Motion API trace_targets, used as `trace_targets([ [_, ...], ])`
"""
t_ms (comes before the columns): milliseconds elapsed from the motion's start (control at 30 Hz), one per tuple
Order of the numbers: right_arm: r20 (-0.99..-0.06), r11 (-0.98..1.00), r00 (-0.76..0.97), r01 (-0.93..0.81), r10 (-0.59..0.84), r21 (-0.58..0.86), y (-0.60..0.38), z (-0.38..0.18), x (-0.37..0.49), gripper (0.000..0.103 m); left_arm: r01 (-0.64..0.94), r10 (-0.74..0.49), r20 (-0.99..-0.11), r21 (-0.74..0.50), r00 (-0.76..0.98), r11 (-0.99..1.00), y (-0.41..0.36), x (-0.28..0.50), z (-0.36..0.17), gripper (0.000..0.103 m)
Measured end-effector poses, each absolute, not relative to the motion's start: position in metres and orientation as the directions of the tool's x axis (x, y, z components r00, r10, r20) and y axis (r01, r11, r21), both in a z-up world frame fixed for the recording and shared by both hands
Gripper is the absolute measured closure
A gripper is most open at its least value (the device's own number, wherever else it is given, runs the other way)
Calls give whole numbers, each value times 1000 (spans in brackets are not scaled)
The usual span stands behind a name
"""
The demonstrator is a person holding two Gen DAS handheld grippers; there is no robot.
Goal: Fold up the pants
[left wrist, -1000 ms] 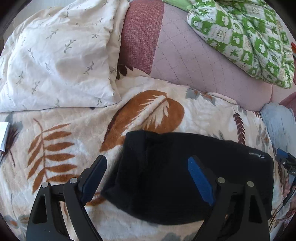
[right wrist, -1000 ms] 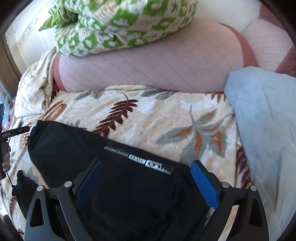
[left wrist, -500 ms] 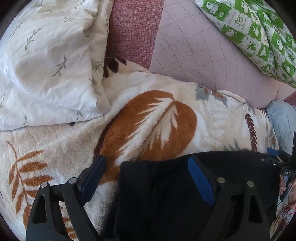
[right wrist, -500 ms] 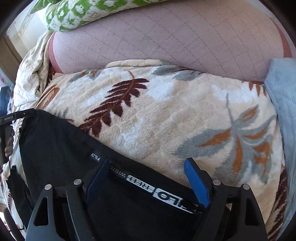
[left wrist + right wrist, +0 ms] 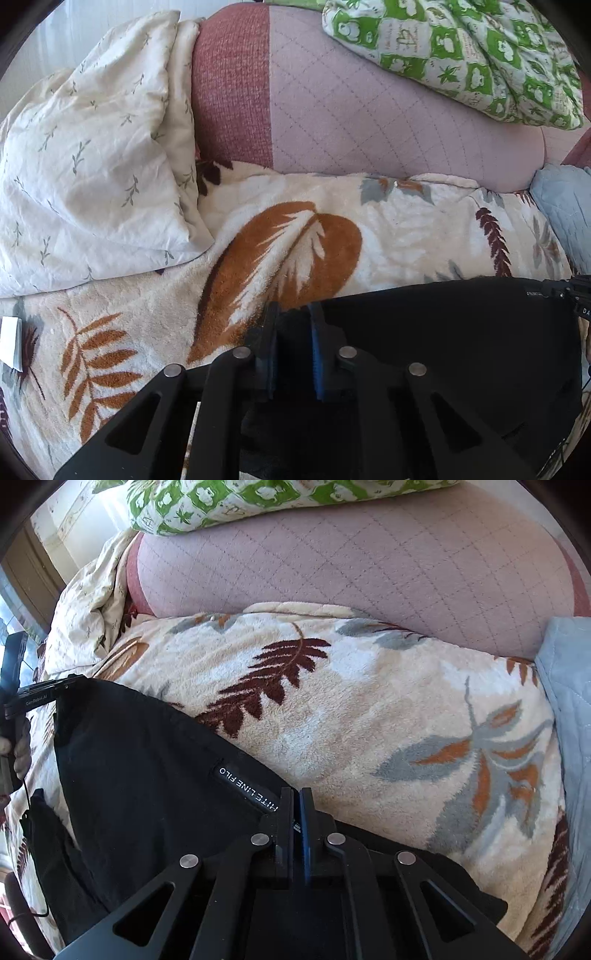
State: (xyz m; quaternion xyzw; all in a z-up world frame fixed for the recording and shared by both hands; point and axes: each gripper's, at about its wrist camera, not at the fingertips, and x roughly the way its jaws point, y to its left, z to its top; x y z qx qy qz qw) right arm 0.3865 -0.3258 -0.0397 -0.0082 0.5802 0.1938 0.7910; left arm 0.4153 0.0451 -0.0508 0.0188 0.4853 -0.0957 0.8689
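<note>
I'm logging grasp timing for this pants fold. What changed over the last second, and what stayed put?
Both tongs went from open to shut on the black pants. The left tongs pinched the far edge at one end; the right tongs pinched the waistband end beside the white-lettered label. The pants stayed flat on the leaf-print blanket; the white pillow and green quilt did not move.

Left tool [image 5: 291, 314]: jaws drawn nearly together, black cloth pinched between the blue pads [image 5: 317, 354]. Right tool [image 5: 296, 801]: jaws pressed almost flush, cloth edge clamped. Both are held low, pointed forward.
</note>
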Motion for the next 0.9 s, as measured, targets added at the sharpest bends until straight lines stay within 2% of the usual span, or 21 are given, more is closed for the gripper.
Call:
trace_targets([
  [300,-886,922,327,-313,329,227,-326,18,334,101,239,-215,-748,-78,628,968,41,343,22,89],
  [567,-852,907,360,-326,380,267,-330,70,228,101,283,-245,-660,-52,710,958,55,228,71,89],
  [700,-853,893,318,-328,413,309,-321,60,169,101,274,-238,-670,-53,704,960,73,176,62,89],
  [900,-882,885,212,-310,421,348,-309,18,105,99,227,-92,-744,82,662,970,87,130,-4,84],
])
